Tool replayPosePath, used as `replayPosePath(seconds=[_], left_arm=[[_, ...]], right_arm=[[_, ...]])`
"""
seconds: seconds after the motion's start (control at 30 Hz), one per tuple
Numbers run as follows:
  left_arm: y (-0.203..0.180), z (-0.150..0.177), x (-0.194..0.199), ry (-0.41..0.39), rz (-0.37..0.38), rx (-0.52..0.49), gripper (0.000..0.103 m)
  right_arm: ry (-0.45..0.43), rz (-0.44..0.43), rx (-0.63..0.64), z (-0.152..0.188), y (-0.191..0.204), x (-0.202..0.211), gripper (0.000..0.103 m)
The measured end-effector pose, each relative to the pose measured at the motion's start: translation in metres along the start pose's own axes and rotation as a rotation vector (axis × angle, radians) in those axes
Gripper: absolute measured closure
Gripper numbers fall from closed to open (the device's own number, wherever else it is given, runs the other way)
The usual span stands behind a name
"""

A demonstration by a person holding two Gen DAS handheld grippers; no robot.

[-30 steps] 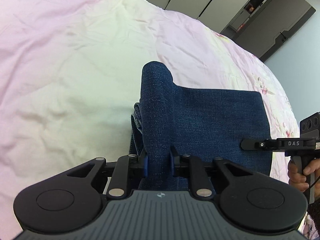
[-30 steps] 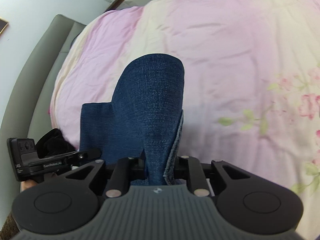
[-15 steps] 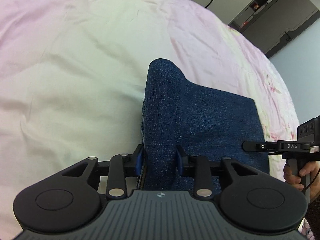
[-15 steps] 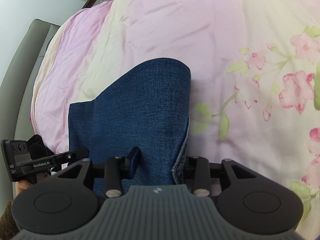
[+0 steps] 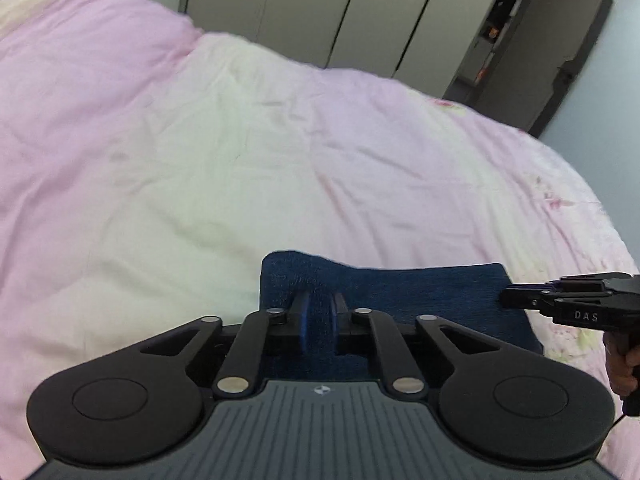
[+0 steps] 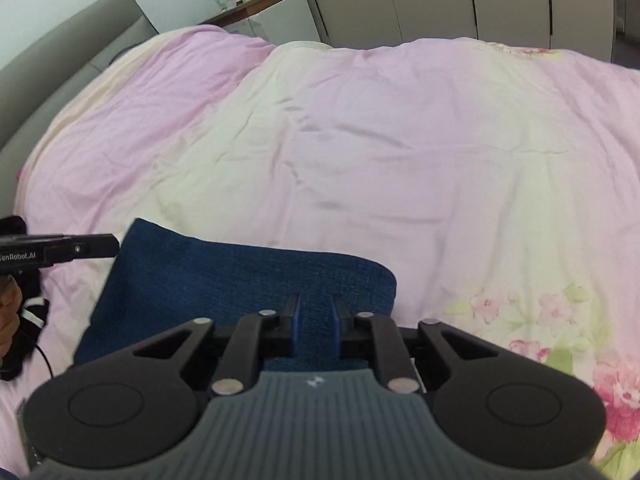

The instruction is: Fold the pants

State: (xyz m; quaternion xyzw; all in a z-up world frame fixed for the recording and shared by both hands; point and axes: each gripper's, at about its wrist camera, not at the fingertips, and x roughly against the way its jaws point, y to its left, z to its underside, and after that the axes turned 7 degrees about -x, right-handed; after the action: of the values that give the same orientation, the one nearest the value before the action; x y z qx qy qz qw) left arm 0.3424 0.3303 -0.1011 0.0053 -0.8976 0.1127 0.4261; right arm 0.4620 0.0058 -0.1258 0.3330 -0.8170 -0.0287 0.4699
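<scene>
The big pink bed [image 6: 360, 140] holds the folded blue pants [image 6: 224, 280], lying flat near its edge. They look soft, thick and floppy, so grab corners. The left gripper [image 5: 319, 314] and right gripper [image 6: 316, 320] look slightly open over denim

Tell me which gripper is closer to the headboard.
Left. The left gripper sits by the jeans corner on the headboard side; the right gripper is at the opposite corner, farther away.
</scene>
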Motion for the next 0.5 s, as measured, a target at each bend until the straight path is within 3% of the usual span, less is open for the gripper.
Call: replayPosePath(seconds=[0.1, 0.23, 0.4, 0.5], left_arm=[[0.021, 0.012, -0.017, 0.048, -0.004, 0.063, 0.097], [0.019, 0.014, -0.009, 0.048, -0.009, 0.044, 0.097], [-0.002, 0.029, 0.036, 0.031, 0.014, -0.029, 0.097], [-0.019, 0.054, 0.060, 0.041, 0.031, -0.058, 0.097]], right_arm=[[0.030, 0.077, 0.023, 0.003, -0.005, -0.025, 0.103], [0.063, 0.068, -0.036, 0.007, -0.016, -0.036, 0.103], [0.083, 0.077, 0.012, 0.021, -0.001, -0.003, 0.102], [0.111, 0.073, 0.028, 0.047, 0.008, 0.020, 0.102]])
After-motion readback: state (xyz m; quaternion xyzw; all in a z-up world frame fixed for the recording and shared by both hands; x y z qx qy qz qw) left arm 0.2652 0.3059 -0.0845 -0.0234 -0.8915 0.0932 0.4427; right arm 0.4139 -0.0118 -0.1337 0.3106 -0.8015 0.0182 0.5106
